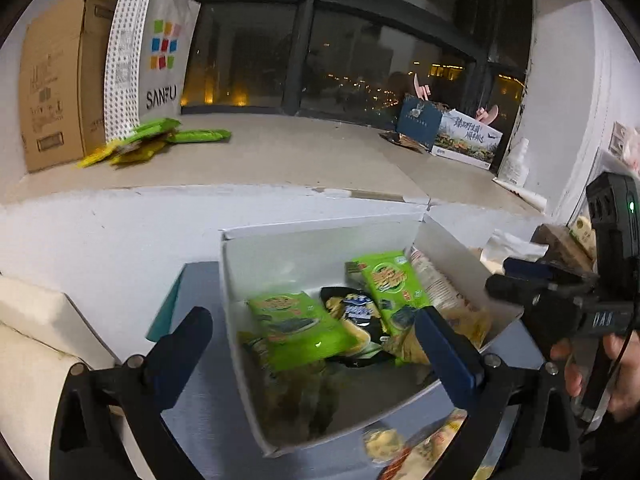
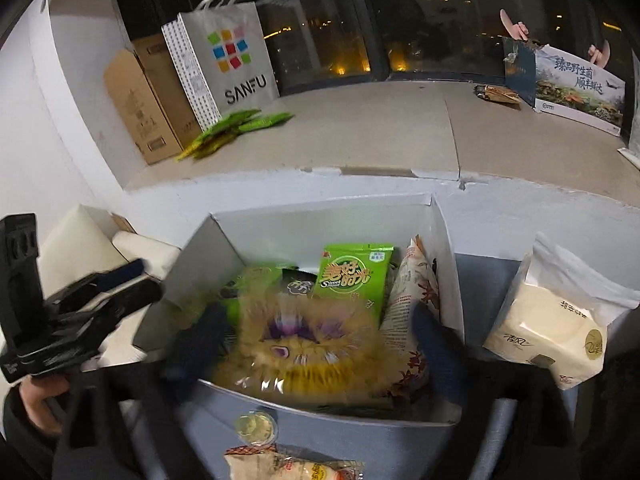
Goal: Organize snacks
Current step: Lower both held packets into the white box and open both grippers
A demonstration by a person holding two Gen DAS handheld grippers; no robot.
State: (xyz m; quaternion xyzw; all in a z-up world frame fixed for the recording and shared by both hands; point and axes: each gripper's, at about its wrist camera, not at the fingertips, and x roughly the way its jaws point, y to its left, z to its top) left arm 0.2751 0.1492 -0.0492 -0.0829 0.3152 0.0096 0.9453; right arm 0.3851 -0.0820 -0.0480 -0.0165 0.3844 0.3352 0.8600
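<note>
Crinkly foil snack packets point(image 1: 296, 316) in the white box point(image 2: 448, 280) on the desk look light, slippery and crushable, best pinched at a sealed edge, while both tongs, left point(image 1: 316, 330) and right point(image 2: 320, 336), gape wide and empty.

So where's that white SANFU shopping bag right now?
The SANFU bag stands on the window ledge at the far left in both views, leaning against a brown cardboard box, with green snack packets lying at its foot.

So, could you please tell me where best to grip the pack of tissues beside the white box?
Probably across the narrow width of the tissue pack, coming from above: it lies clear of the white box, its soft wrapper gives, and the loose plastic end would slip.
</note>
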